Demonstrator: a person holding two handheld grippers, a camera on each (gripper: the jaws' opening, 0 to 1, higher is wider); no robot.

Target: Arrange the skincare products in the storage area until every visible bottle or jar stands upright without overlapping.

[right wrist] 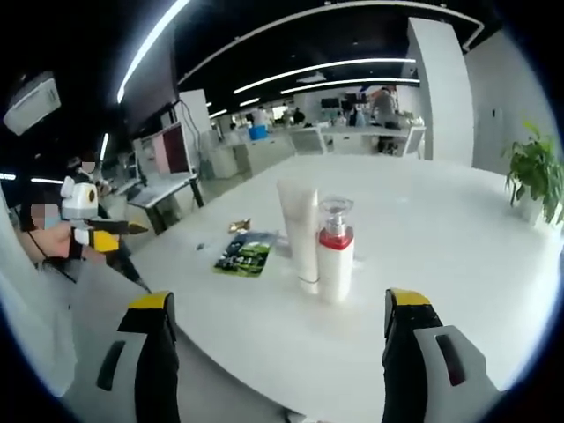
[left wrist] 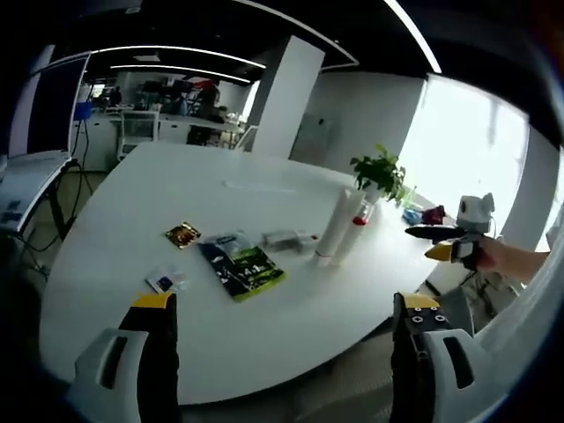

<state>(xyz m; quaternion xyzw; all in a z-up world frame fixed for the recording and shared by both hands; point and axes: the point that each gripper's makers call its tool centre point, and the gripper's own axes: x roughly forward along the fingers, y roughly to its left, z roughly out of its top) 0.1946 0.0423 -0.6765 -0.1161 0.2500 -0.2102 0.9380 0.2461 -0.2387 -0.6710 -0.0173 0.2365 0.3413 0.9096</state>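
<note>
Left gripper view has your left gripper (left wrist: 286, 339) hanging off the near edge of the round white table (left wrist: 132, 264), jaws spread wide and holding nothing. Across the table you can see the tall white tube (left wrist: 336, 226) standing upright, with the red-collared pump bottle (left wrist: 359, 220) touching its far side. A green packet (left wrist: 242, 267) lies flat nearer you, a small gold sachet (left wrist: 182, 234) just beyond it, and a potted plant (left wrist: 381, 173) sits behind the bottles. Your right gripper (left wrist: 441, 242) comes in from the right, jaws apart.

Right gripper view puts your right gripper (right wrist: 275, 344) close to the table edge, jaws spread and empty (the pump bottle (right wrist: 336, 249) and white tube (right wrist: 300, 231) stand just ahead, side by side and touching). The green packet (right wrist: 242, 254) lies flat to their left.
</note>
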